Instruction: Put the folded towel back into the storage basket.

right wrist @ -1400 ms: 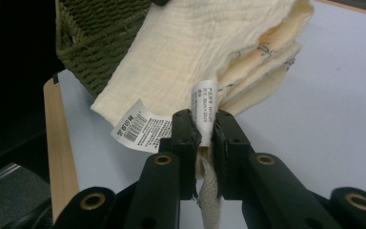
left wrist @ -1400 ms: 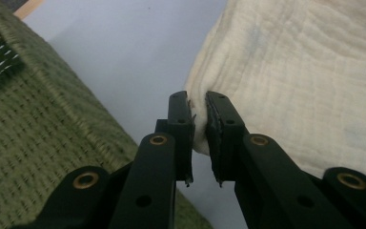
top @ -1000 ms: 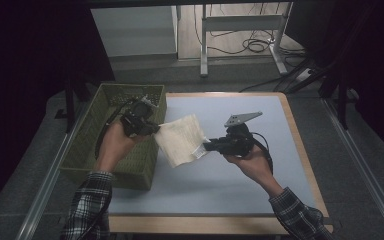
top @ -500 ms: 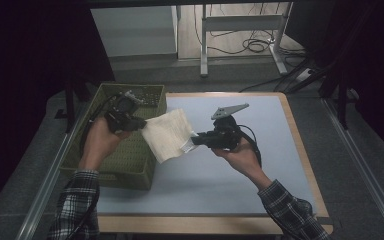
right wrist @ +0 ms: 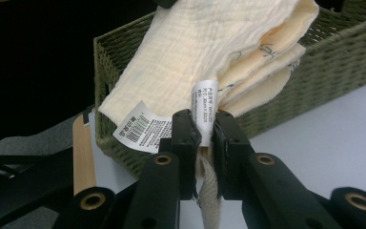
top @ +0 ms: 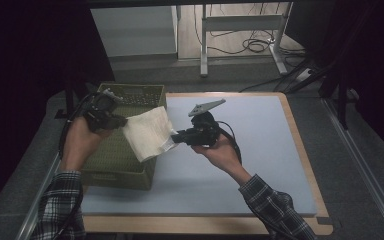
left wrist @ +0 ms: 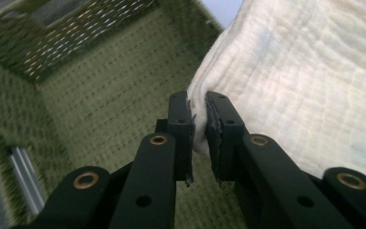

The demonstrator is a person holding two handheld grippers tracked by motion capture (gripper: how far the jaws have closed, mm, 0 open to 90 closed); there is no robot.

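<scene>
The left gripper (left wrist: 198,119) has its fingers (left wrist: 180,124) clamped on an edge of the cream cloth (left wrist: 305,86), a thin fold of the fabric pinched between the two black pads, with the inside of the green woven basket (left wrist: 100,105) directly beneath. The right gripper (right wrist: 206,138) likewise has its fingers (right wrist: 186,138) pressed together on the cloth (right wrist: 209,43), gripping a corner where a white care label (right wrist: 205,102) stands up between the pads and a second label with a barcode (right wrist: 140,128) hangs just beside them. In the high view the cloth (top: 147,132) is held in the air, stretched between the left gripper (top: 120,121) and the right gripper (top: 177,136), folded into several layers and sagging a little at its lower edge. Taking the basket (top: 130,95) as the landmark, the cloth hangs over its right-hand rim, partly above the basket's open top and partly above the counter (top: 260,165) just beside it. The left hand (top: 80,142) is above the basket's left half, while the right hand (top: 220,150) is to the right of the basket, above the pale blue surface. The basket itself stands at the left edge of the counter, its long side running away from the person.
</scene>
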